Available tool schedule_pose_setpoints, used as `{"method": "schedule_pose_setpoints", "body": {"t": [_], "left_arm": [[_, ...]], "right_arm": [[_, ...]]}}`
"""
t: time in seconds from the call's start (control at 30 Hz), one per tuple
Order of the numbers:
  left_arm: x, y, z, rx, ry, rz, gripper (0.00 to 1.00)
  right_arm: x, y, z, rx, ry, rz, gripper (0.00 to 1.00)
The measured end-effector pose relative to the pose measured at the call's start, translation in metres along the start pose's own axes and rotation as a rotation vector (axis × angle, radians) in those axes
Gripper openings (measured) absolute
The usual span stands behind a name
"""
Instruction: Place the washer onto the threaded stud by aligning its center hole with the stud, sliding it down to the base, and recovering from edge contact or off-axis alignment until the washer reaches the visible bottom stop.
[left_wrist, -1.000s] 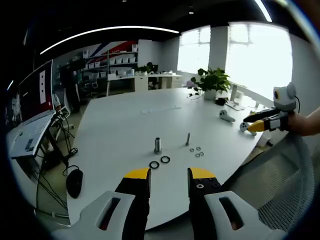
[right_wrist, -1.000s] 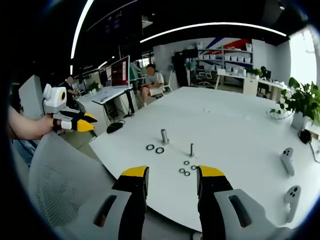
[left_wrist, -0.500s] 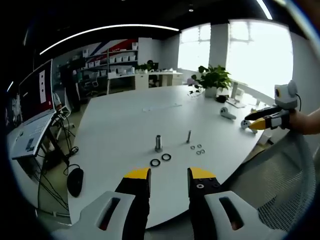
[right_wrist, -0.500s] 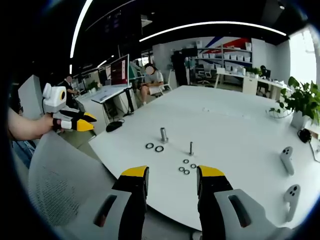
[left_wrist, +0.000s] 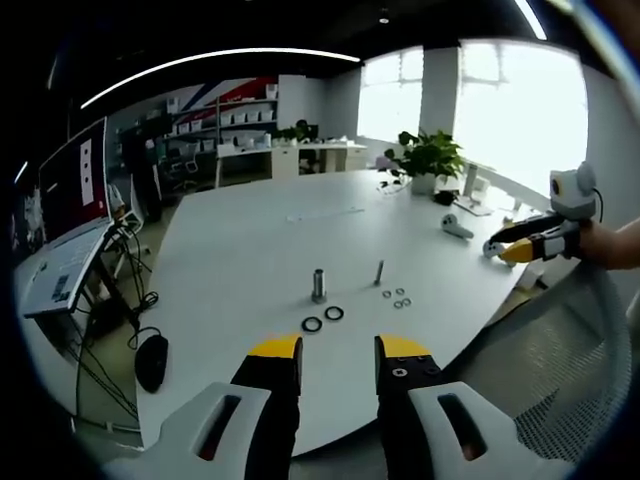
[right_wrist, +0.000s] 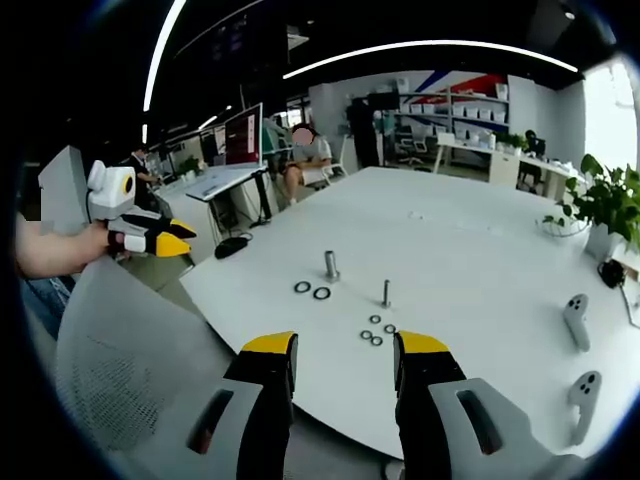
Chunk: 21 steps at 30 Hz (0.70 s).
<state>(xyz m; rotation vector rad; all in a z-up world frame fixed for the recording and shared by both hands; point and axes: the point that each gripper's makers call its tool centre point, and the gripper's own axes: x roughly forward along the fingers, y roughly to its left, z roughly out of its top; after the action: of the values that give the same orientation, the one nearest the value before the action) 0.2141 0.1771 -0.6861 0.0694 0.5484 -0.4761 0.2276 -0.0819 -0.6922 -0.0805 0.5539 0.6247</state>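
On the white table (left_wrist: 250, 250) stand a thick metal stud (left_wrist: 319, 284) and a thin threaded stud (left_wrist: 379, 272). Two dark washers (left_wrist: 312, 324) lie in front of the thick stud, and three small washers (left_wrist: 395, 297) lie beside the thin one. My left gripper (left_wrist: 338, 350) hangs open off the table's near edge, with nothing between its jaws. In the right gripper view the thick stud (right_wrist: 331, 265), thin stud (right_wrist: 386, 292), dark washers (right_wrist: 321, 293) and small washers (right_wrist: 377, 331) lie ahead of my open, empty right gripper (right_wrist: 345, 350). Both grippers are well short of the parts.
A white mesh chair back (right_wrist: 130, 370) stands between the grippers and the table edge. Two white controllers (right_wrist: 573, 315) lie at the right, near a potted plant (right_wrist: 590, 200). A black mouse (left_wrist: 151, 362) rests near a corner. Desks and seated people are behind.
Both views have shifted slightly with the hands. The studs and washers lie as before, and both grippers stay open and empty.
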Motion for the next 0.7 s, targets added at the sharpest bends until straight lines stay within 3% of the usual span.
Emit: {"method": "schedule_pose_setpoints", "body": {"t": [0.7], "left_arm": [[-0.0002, -0.0018, -0.0006, -0.006, -0.003, -0.007, 0.26]], "right_arm": [[-0.001, -0.0045, -0.0018, 0.002, 0.006, -0.019, 0.41]]}}
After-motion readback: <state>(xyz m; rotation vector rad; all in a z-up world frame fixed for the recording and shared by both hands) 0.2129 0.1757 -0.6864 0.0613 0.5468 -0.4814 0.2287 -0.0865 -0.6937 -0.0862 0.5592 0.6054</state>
